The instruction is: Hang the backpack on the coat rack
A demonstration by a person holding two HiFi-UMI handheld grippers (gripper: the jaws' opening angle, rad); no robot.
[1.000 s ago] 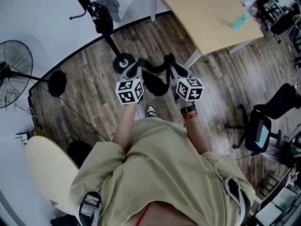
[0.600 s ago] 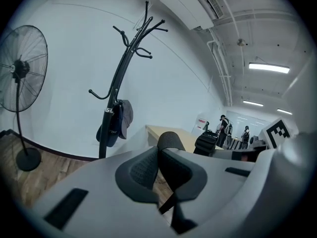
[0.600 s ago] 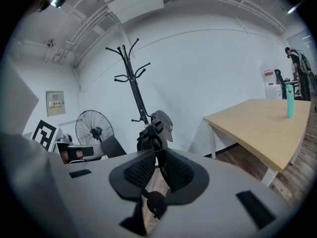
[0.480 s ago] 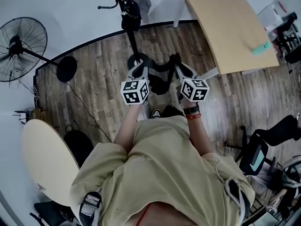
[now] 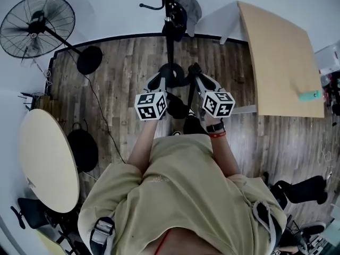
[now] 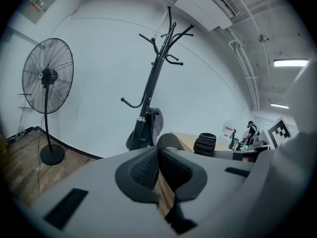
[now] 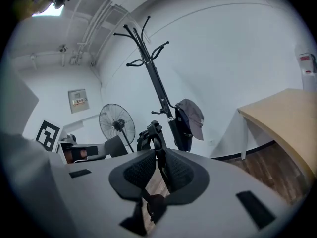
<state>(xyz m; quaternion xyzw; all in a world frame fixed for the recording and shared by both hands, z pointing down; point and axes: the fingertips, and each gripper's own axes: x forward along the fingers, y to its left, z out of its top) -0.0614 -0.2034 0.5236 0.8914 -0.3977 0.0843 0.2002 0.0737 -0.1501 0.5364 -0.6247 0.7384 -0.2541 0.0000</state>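
The black backpack hangs between my two grippers, held by its top strap. My left gripper is shut on a webbed black strap. My right gripper is shut on a thin black strap with a buckle. The black coat rack stands straight ahead, with its round base just past my fingertips. In both gripper views the coat rack rises with its upper hooks bare. Lower down, a grey cap and a dark bag hang on it.
A standing fan stands at the left, its cord trailing across the wood floor. A round beige table is on the near left, with a black round bag on the floor beside it. A wooden desk is at the right, an office chair behind.
The view has swung round, so the coat rack now stands straight ahead and closer, its base at my fingertips. Both grippers keep their hold on the backpack straps.
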